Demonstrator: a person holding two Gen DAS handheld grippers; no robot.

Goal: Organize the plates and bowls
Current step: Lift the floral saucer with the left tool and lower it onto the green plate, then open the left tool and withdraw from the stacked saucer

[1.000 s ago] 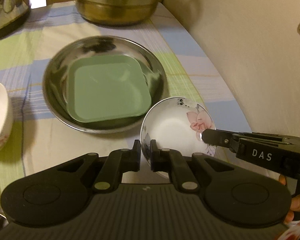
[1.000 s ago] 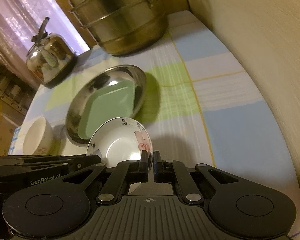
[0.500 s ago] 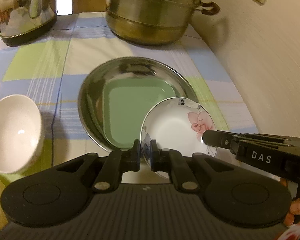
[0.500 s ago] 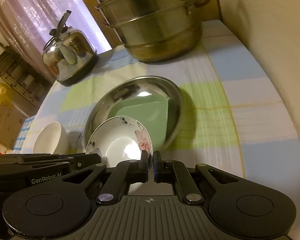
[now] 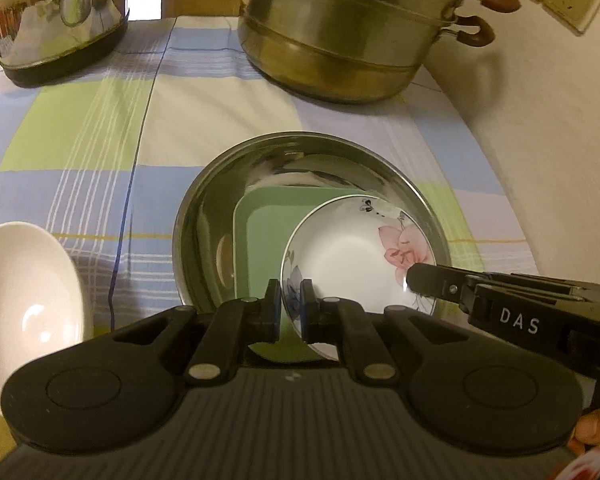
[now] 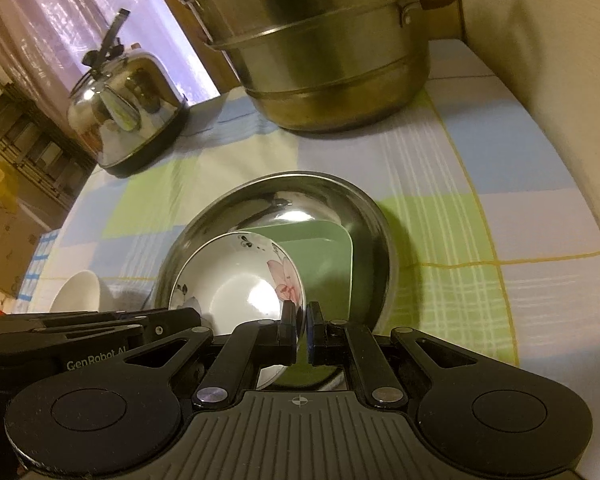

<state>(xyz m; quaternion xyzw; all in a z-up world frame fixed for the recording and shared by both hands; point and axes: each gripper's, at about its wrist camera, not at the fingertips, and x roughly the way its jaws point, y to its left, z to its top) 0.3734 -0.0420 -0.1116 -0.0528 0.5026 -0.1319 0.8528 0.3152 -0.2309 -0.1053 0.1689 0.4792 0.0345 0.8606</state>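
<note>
Left the plain white bowl (image 5: 24,300) at the far left of the worktop (image 5: 80,140), well apart from the stack and not yet gathered in. Passed over the kettle (image 5: 56,20) standing at the back left.

Brought the flowered bowl (image 5: 352,256) across within the last second: from over the bare checked cloth, beside the near right edge of the steel basin (image 5: 220,208), to a place inside the basin's outline. Kept it above the green square plate (image 5: 260,248) that lay flat in the basin, covering that plate's right part. Could not tell whether the bowl's foot touched the plate or hung just over it.

Kept the left gripper (image 5: 290,300) with its jaws clamped on the bowl's near left rim, nearly closed, only the thin wall between the pads. Kept the right gripper (image 6: 301,320) the same way on the opposite rim, jaws pinched tight on the edge by the pink flower. Held the bowl roughly level between the two.

Ignored the big steamer pot (image 5: 340,40) at the back right, clear of the path.

Judged the nesting step close to done: basin, then plate, then flowered bowl almost in place. Still needed a centred set-down and both jaws let go; after that, probably the white bowl.
</note>
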